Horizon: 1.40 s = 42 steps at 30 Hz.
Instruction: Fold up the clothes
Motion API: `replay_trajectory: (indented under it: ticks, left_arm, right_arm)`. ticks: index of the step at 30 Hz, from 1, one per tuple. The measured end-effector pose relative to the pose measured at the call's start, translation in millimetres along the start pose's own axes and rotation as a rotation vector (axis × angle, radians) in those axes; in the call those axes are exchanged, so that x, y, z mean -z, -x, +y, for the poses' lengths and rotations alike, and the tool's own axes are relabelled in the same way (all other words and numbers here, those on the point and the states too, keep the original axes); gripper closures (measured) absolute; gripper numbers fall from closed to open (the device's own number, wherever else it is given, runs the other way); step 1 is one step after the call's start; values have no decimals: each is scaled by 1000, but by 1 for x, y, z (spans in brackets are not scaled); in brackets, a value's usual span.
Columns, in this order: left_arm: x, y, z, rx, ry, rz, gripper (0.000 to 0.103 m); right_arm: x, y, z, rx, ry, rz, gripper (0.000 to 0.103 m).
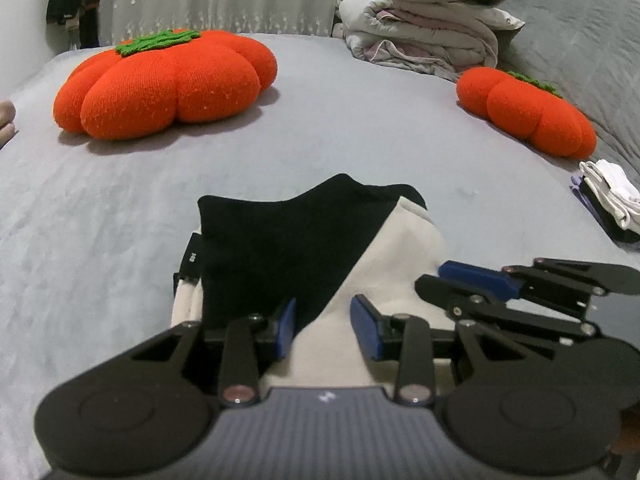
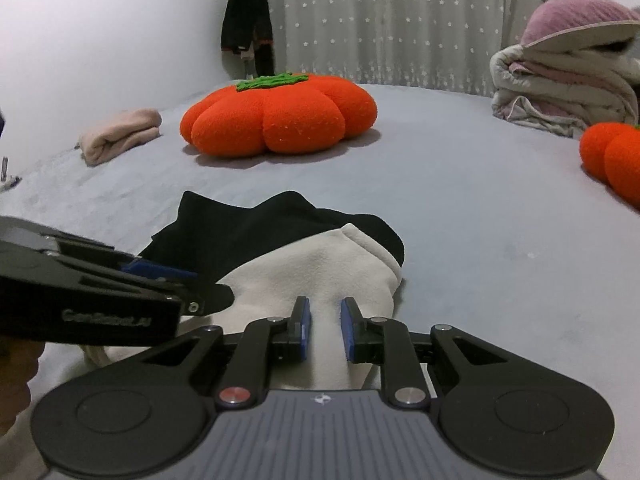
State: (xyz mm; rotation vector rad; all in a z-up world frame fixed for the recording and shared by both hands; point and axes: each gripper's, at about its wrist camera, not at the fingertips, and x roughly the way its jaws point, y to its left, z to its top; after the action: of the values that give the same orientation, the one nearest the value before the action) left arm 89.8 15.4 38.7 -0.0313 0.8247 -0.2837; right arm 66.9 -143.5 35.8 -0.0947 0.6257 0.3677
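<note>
We see the black-and-cream garment point(image 1: 304, 248) lying on the grey bed point(image 1: 360, 140); left tongs point(image 1: 323, 326) and right tongs point(image 2: 325, 330) (both narrowly parted) straddle its cream fabric, grip uncertain.

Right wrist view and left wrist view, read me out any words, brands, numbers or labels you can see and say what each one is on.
"GenRobot.ai", blurred, best reading: on the left gripper body.
Small white mark on the garment black tag: too small to read.
Small logo on each gripper body: a symbol, no letters.
</note>
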Motion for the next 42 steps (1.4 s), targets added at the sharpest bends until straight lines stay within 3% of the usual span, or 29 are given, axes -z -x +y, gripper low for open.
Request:
replay_trajectory:
  ticks: [5,16,34,42]
  left_arm:
    - [0,0,-1,-5,-8,0,70]
    - [1,2,-1,-1,-12,0,70]
    - [2,3,-5,-14,-34,3,70]
    - [4,4,-4,-10,-44,-7,70]
  right_arm:
    - [0,16,10,41,13,-12,82]
    - [8,38,25,32,18,-51,82]
    - [37,24,48,76,141,-52,83]
    - [23,40,40,53,104,-51,84]
